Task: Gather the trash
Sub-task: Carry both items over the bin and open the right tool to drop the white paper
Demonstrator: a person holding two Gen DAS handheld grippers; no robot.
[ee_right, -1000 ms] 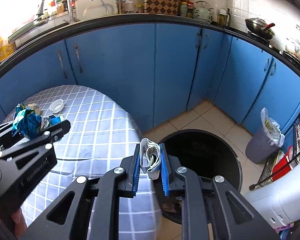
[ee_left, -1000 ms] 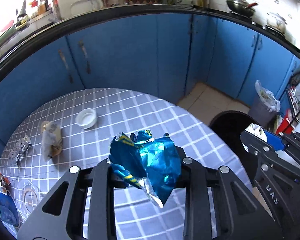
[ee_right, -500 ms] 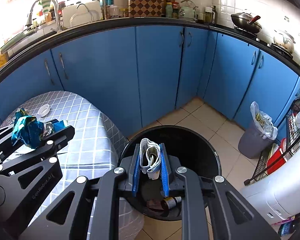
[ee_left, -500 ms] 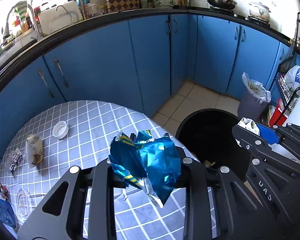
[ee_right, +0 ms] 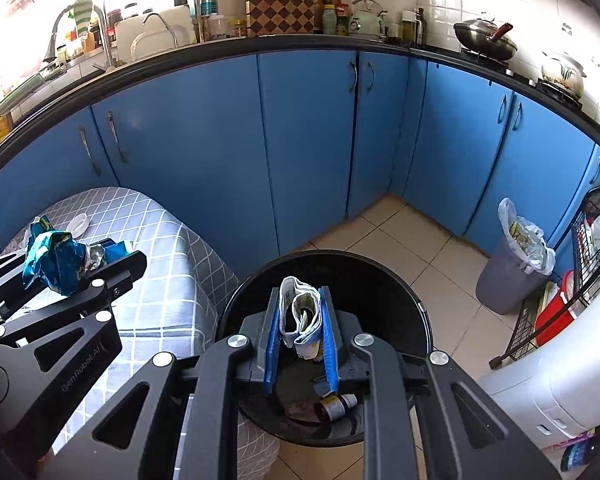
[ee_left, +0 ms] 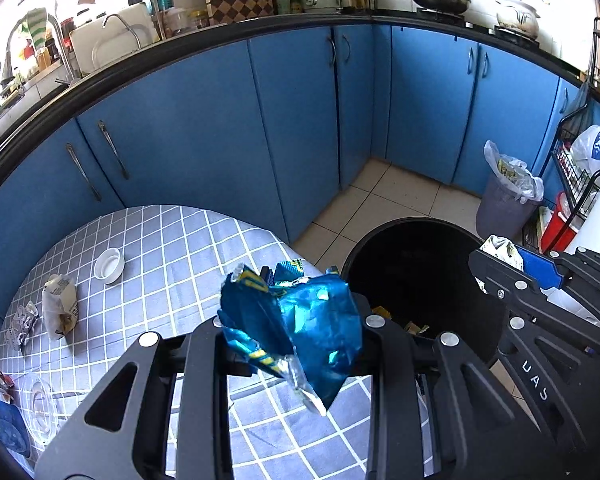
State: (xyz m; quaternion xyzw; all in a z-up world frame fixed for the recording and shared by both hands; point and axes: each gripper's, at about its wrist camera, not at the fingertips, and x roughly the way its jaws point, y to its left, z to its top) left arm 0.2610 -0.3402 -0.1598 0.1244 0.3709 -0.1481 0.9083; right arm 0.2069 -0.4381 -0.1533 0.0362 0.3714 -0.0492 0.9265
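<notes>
My left gripper (ee_left: pixel 296 320) is shut on a crumpled blue foil snack bag (ee_left: pixel 300 320), held over the right edge of the checked table (ee_left: pixel 180 248), just left of the black trash bin (ee_left: pixel 416 264). From the right wrist view the same blue foil snack bag (ee_right: pixel 56 262) shows in the left gripper (ee_right: pixel 66 266) at the left. My right gripper (ee_right: pixel 300 320) is shut on a folded white paper wrapper (ee_right: pixel 300 314) directly above the open black trash bin (ee_right: pixel 328 344), which holds a brown bottle (ee_right: pixel 336 404) and scraps.
On the table lie a white cap (ee_left: pixel 109 266), a clear bag with food (ee_left: pixel 60 306), a foil scrap (ee_left: pixel 22 324) and a clear cup (ee_left: pixel 40 404). A lined grey bin (ee_left: pixel 504 208) stands by blue cabinets. A wire rack (ee_right: pixel 572 280) and white appliance (ee_right: pixel 548 368) sit right.
Both grippers have swung right from over the table toward the black bin, each still holding its trash. The right gripper now hangs over the bin's opening.
</notes>
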